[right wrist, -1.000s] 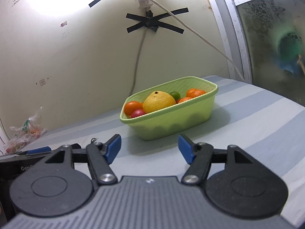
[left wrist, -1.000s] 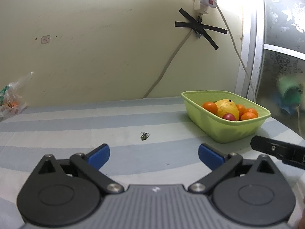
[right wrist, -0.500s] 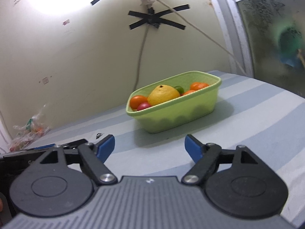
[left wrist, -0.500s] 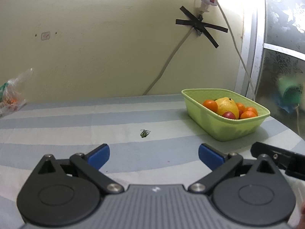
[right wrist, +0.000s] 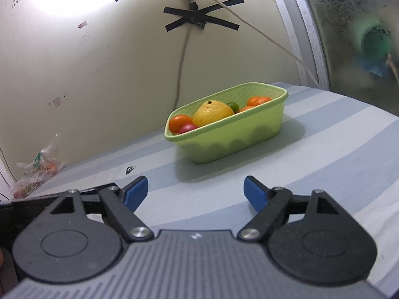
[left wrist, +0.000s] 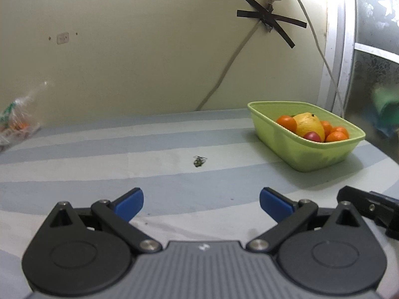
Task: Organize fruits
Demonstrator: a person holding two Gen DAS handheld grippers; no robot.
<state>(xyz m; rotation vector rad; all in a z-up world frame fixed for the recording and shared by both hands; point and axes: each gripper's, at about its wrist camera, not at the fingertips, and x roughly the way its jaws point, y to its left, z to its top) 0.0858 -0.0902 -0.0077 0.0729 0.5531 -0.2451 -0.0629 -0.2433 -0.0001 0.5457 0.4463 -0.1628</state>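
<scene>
One pale green, rectangular plastic basket sits on the blue-and-white striped cloth that covers the surface, close to the cream wall and off to the right when seen from the left wrist camera. All the fruit I can see is inside it. There is one large yellow, lemon-like fruit standing tallest in the middle, one small red fruit pressed against the near wall beside it, and one small green fruit tucked just behind the yellow one. The round orange fruits number at least four from the left view: one to the left of the yellow fruit and three clustered to its right; some may be hidden deeper in the basket. One small dark scrap lies alone on the cloth, well apart from the basket. One crumpled clear plastic bag rests against the wall at the far left. On the wall, strips of black tape cross over one pale cable that runs down behind the basket. Two grippers hover low over the cloth, short of the basket. The left gripper has its blue-tipped fingers spread wide with nothing between them. The right gripper has just been opening its jaws and now also stands wide apart, holding nothing, aimed at the basket.
</scene>
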